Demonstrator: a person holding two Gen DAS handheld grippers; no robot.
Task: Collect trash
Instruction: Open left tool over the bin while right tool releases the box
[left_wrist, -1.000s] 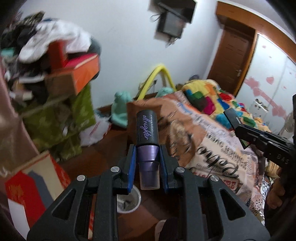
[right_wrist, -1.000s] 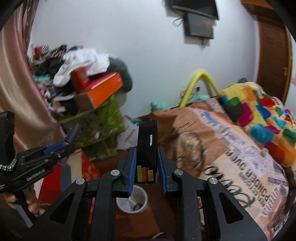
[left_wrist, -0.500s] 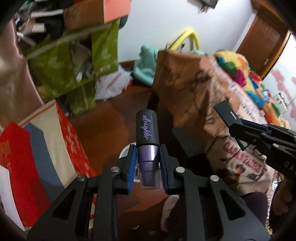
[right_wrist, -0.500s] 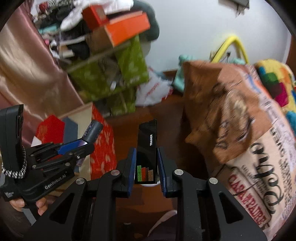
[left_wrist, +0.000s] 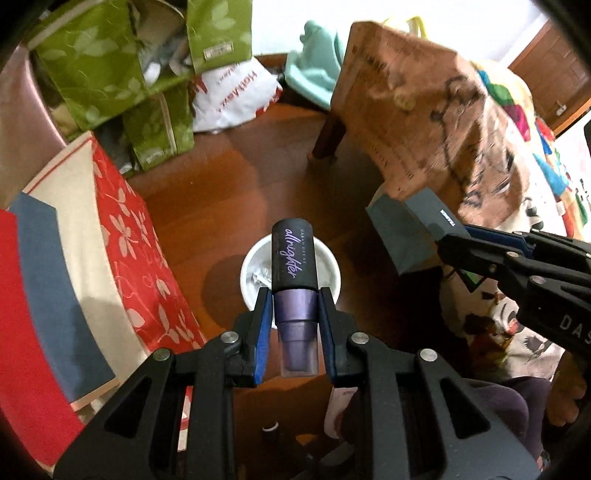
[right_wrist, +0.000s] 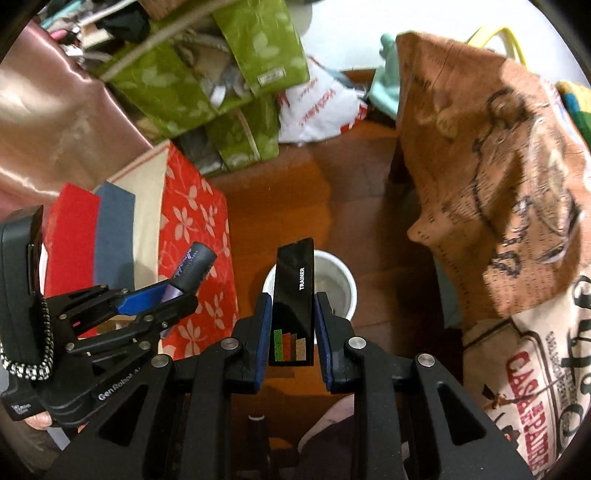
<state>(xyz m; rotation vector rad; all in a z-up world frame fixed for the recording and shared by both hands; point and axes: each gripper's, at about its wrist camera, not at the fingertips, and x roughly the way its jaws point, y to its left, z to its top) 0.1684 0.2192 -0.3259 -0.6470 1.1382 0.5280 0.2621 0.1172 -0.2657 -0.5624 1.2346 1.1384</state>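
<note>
My left gripper (left_wrist: 294, 295) is shut on a purple spray bottle with a black cap (left_wrist: 293, 264), held above a small white bin (left_wrist: 332, 266) on the wooden floor. My right gripper (right_wrist: 293, 299) is shut on a slim black box (right_wrist: 295, 291) marked "TRAINER", held over the same white bin (right_wrist: 340, 277). Each gripper shows in the other's view: the right gripper (left_wrist: 448, 236) with its black box (left_wrist: 430, 212) on the right, the left gripper (right_wrist: 173, 291) with its bottle (right_wrist: 192, 264) on the left. The bin holds some trash.
A red floral box (left_wrist: 125, 258) stands left of the bin. Green bags (left_wrist: 110, 74) and a white plastic bag (left_wrist: 232, 96) lie behind. A bed with a printed cover (left_wrist: 424, 110) and its wooden leg (left_wrist: 327, 138) is on the right.
Both grippers have tilted downward from facing the room to looking at the floor. The white bin now sits right under both held items.
</note>
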